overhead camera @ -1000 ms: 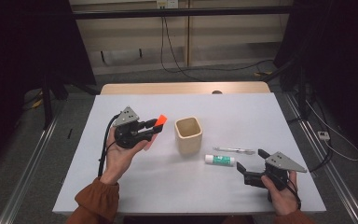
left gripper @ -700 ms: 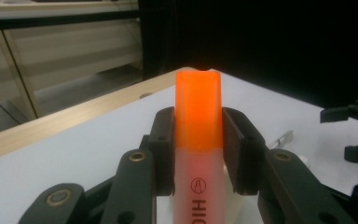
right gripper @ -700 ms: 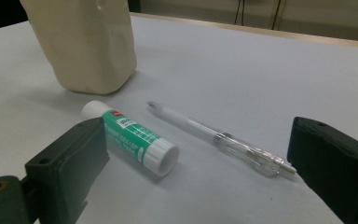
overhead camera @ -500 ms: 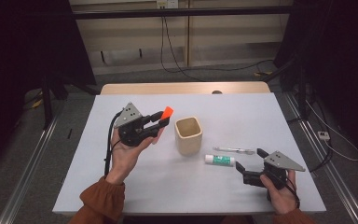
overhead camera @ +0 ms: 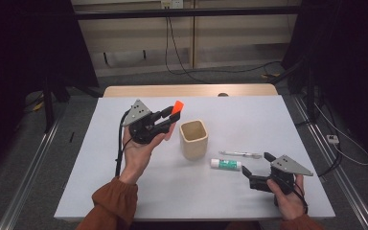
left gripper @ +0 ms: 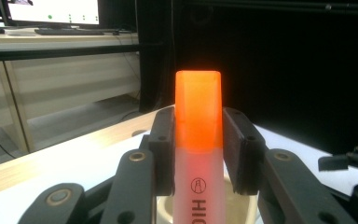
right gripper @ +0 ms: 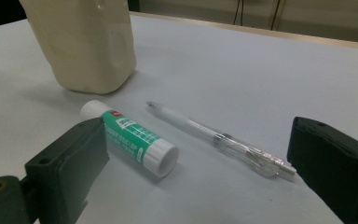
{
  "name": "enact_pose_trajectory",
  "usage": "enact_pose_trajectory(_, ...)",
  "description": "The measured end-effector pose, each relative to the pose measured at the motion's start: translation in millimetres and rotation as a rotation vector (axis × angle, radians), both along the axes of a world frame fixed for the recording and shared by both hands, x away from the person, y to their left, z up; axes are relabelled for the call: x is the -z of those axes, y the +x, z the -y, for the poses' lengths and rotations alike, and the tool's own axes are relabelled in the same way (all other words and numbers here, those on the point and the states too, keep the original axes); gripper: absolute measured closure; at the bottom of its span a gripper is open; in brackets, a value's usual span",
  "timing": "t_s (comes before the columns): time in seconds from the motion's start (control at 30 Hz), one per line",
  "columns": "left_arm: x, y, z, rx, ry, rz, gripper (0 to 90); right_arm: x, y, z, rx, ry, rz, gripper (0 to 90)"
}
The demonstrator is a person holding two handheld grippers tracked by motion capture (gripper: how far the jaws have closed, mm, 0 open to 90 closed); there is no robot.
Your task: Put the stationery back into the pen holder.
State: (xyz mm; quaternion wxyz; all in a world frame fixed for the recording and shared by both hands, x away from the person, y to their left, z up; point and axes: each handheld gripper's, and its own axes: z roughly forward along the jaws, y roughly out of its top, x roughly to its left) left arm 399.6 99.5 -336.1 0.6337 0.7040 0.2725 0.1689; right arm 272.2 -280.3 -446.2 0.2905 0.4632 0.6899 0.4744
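Since the earlier frames, left gripper drifts toward the cup, fingers pinching the highlighter mid-barrel. Right gripper rests low, fingers spread before glue stick and pen. Highlighter's long axis tilts up, orange cap leading; I'd tip it vertical over the rim before letting go.

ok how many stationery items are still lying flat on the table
2: a glue stick and a clear pen, side by side right of the cup. The orange highlighter is held in the left gripper.
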Motion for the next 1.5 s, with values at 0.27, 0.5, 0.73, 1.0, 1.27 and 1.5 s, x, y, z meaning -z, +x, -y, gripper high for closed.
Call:
enact_pose_trajectory(0.27, -5.0, 6.3, 13.6, -0.001, 0.005, 0.018, 67.2, -0.2, -0.8, 0.2, -0.002, 0.002, -0.002, 4.9)
enact_pose_trajectory(0.5, -2.4, 11.3, 27.8, 0.025, 0.023, 0.008, 67.1, 0.0, -0.9, 1.1, 0.003, 0.000, -0.001, 4.9)
enact_pose_trajectory(0.73, -7.6, 17.8, 39.0, 0.022, 0.015, 0.020, 67.1, 0.0, -1.2, 0.4, 0.000, -0.001, -0.004, 4.9)
enact_pose_trajectory(1.0, -2.8, 24.7, 54.7, 0.047, 0.028, 0.012, 67.1, -0.1, -1.5, 0.9, -0.001, 0.000, -0.002, 4.9)
enact_pose_trajectory(1.27, 7.9, 36.2, 63.7, 0.063, 0.057, 0.004, 67.1, 0.3, 0.0, -0.2, -0.005, 0.001, -0.004, 4.9)
enact_pose_trajectory(1.5, 18.2, 40.3, 63.4, 0.058, 0.069, -0.024, 67.0, 0.3, -1.6, 2.4, 0.000, 0.000, -0.003, 4.9)
